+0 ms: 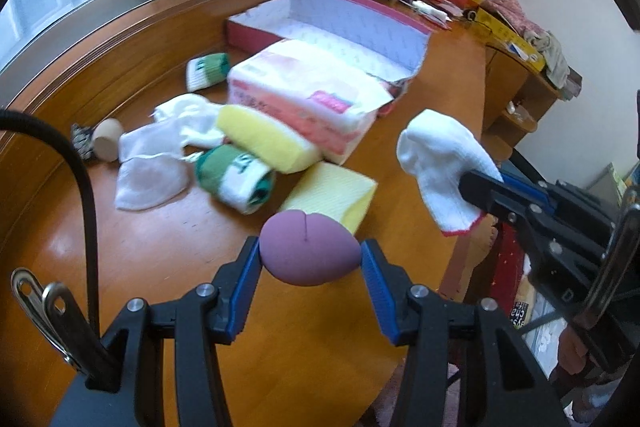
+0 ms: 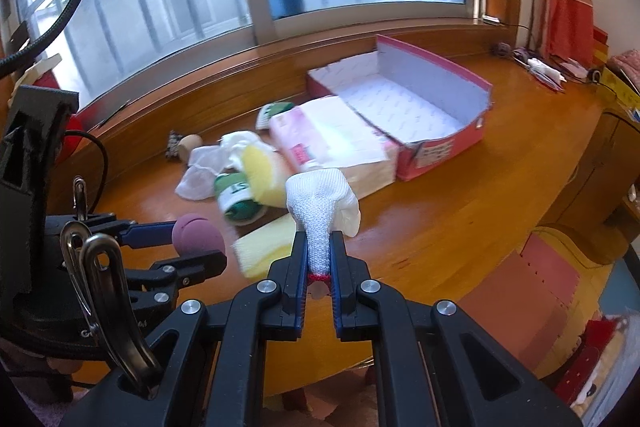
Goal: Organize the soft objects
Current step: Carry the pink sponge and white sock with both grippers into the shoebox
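Observation:
My left gripper [image 1: 310, 253] is shut on a purple egg-shaped sponge [image 1: 308, 247], held above the wooden table; it also shows in the right wrist view [image 2: 198, 233]. My right gripper [image 2: 319, 247] is shut on a white sock with a red hem [image 2: 322, 213], held in the air; the sock shows in the left wrist view [image 1: 440, 167]. An open pink box [image 2: 404, 107] stands at the back. A tissue pack [image 1: 304, 95], yellow sponges [image 1: 260, 137], rolled green-white socks [image 1: 236, 179] and white socks [image 1: 156, 163] lie on the table.
A cardboard tube [image 1: 106, 139] lies at the left by the window ledge. A side shelf with clutter [image 1: 532, 55] stands past the table's right end. The table's front edge [image 2: 460, 291] curves below my grippers.

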Motion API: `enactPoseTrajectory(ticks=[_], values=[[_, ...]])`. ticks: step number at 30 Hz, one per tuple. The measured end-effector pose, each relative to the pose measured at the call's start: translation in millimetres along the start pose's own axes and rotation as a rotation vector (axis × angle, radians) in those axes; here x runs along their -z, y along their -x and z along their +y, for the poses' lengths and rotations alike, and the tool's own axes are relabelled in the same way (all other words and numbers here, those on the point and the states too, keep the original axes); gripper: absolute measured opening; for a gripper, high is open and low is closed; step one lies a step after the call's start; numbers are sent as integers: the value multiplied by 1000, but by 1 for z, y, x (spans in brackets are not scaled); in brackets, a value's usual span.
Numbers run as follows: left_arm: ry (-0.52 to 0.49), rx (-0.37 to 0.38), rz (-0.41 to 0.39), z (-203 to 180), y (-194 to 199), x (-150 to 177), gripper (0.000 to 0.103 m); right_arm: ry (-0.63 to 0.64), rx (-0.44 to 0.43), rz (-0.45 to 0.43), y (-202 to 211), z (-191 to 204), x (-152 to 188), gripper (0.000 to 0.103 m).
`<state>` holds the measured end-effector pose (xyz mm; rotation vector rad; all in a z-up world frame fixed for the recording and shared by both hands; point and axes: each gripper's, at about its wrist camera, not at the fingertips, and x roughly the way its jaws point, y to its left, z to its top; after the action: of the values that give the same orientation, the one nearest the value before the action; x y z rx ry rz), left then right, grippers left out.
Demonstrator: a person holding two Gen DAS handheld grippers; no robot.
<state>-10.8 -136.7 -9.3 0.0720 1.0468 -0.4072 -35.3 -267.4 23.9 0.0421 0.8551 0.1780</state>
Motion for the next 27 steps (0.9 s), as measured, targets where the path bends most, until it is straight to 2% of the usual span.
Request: enactPoseTrajectory(ticks=[14,27], values=[[-67,29,-11,-42,-8,-34,53,-18,24,-25,1,-38,-16,11],[-58,17,-31,-61,-31,-78,54,-3,23,-42,-14,-76,-49,11]])
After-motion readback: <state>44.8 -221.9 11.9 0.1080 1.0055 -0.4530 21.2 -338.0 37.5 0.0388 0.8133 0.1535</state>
